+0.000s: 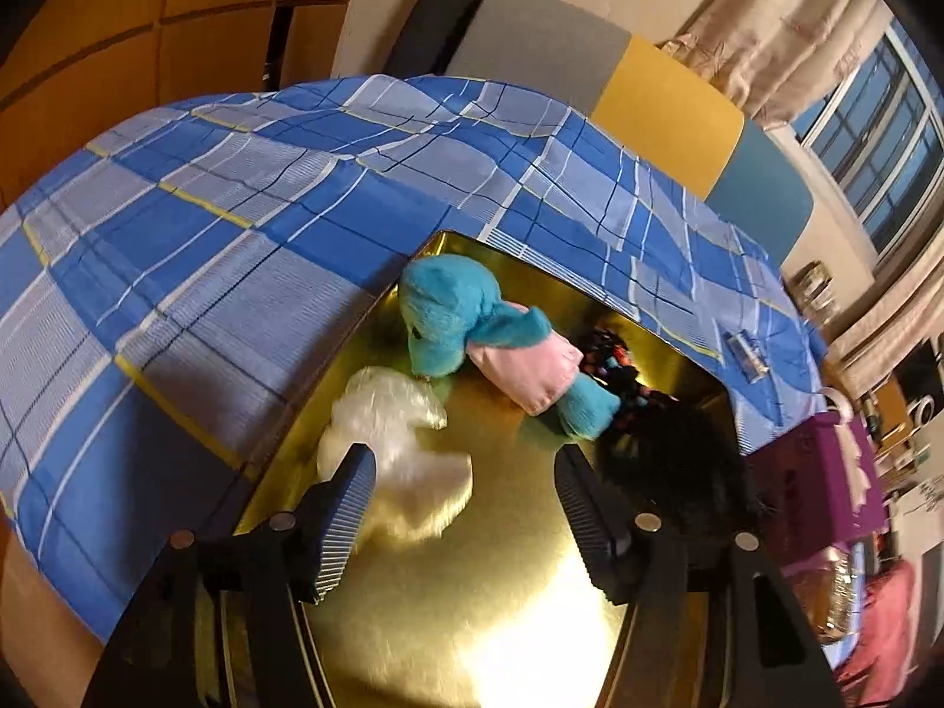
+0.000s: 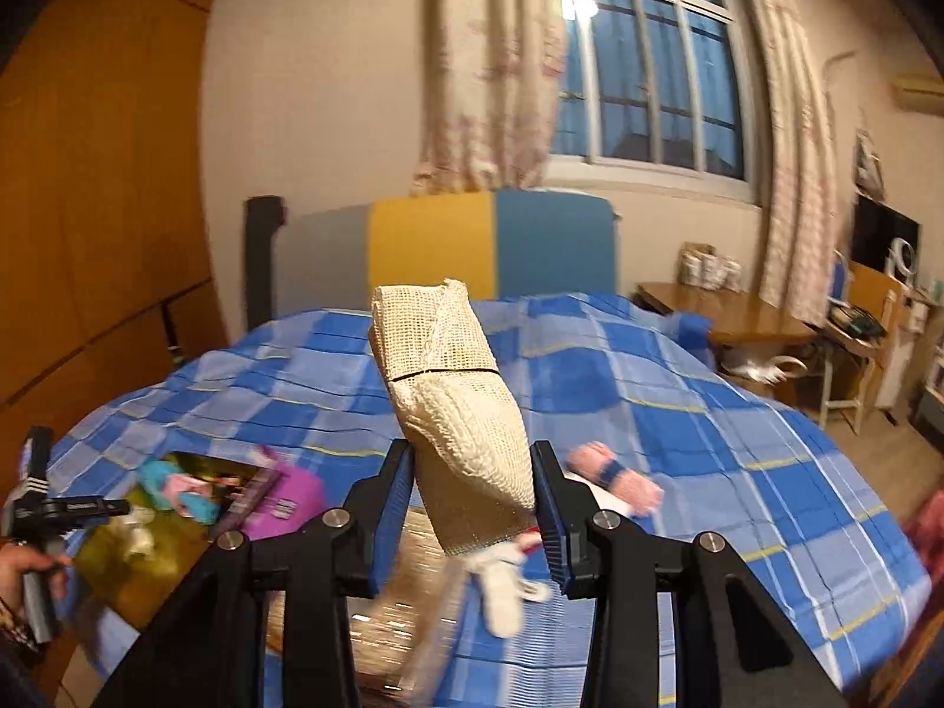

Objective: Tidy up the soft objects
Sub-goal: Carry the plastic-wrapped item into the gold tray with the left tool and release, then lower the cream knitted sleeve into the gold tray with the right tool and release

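In the left wrist view, a shiny gold tray (image 1: 501,578) lies on the bed. It holds a white fluffy toy (image 1: 407,442), a teal plush (image 1: 442,307) with a pink cloth part (image 1: 531,371), and a black furry thing (image 1: 678,454). My left gripper (image 1: 463,457) hangs open over the tray. Its left finger (image 1: 348,507) is beside the blurred white toy, and no pad presses on it. My right gripper (image 2: 472,454) is shut on a cream knitted mesh pouch (image 2: 454,377), held upright above the bed. The tray (image 2: 171,548) also shows at the lower left of the right wrist view.
A blue checked sheet (image 2: 708,442) covers the bed. On it lie a purple box (image 2: 295,498), a pink roll with a blue band (image 2: 613,475), a small white item (image 2: 501,590) and a crinkled clear bag (image 2: 383,619). A wooden desk (image 2: 725,312) stands to the right.
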